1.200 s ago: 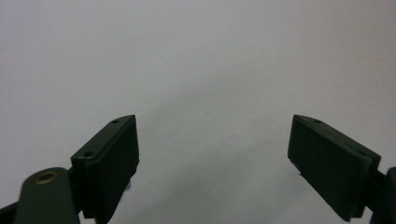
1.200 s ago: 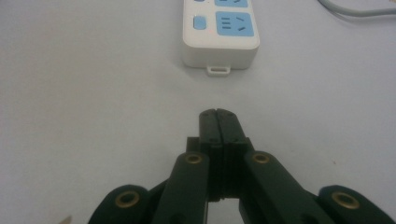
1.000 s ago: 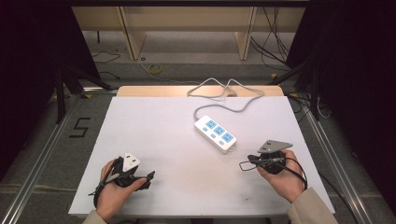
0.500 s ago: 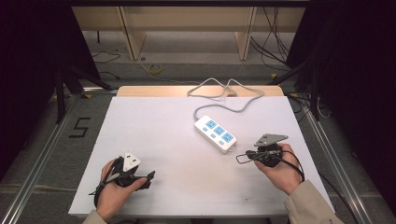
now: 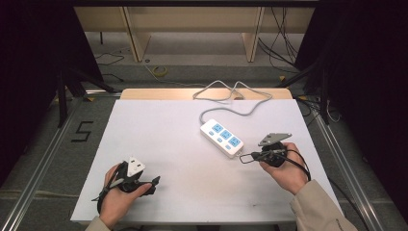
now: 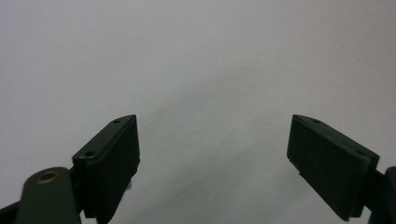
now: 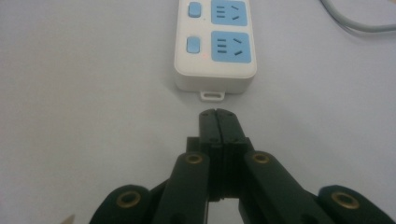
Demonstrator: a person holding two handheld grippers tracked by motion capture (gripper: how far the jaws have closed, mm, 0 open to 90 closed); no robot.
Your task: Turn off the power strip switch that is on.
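A white power strip (image 5: 222, 137) with blue sockets lies slantwise right of the table's middle; its near end (image 7: 215, 70) with two blue sockets and buttons fills the top of the right gripper view. My right gripper (image 5: 244, 158) is shut with nothing between its jaws, its tips (image 7: 217, 113) just short of the strip's small end tab (image 7: 212, 95). My left gripper (image 5: 155, 182) rests near the front left of the table, held by a hand. Its two jaws stand wide open over bare white table (image 6: 205, 84), with nothing between them.
The strip's grey cord (image 5: 231, 94) curls toward the table's far edge and drops behind. The white tabletop (image 5: 159, 130) spreads between the two hands. Wooden furniture legs (image 5: 252, 38) and loose cables (image 5: 284, 33) are on the floor beyond.
My right gripper has moved forward and left toward the power strip's near end, its tips closing the gap to it. The left hand and gripper stay put.
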